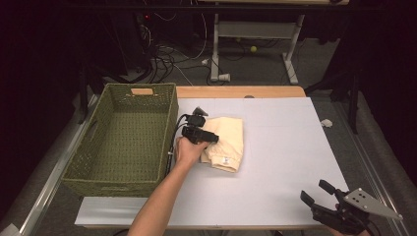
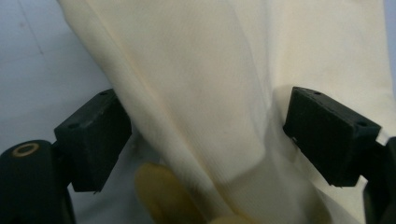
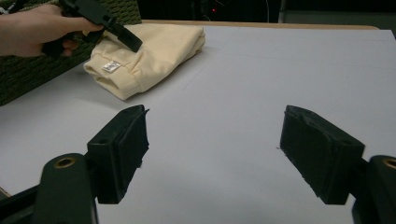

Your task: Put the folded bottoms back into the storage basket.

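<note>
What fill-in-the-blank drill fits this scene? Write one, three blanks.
1. The folded cream garment lies to the ____ of the green woven basket.
2. The left gripper has its jaws ____ around the garment's cloth.
3. The right gripper hovers over the ____ table.

Missing words: right; open; white

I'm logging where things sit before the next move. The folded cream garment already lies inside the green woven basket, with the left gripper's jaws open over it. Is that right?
Not quite. The folded cream garment lies on the white table, beside the green woven basket, not inside it; the high view shows this. The left gripper does have its jaws open over the cloth, as the left gripper view shows.
</note>
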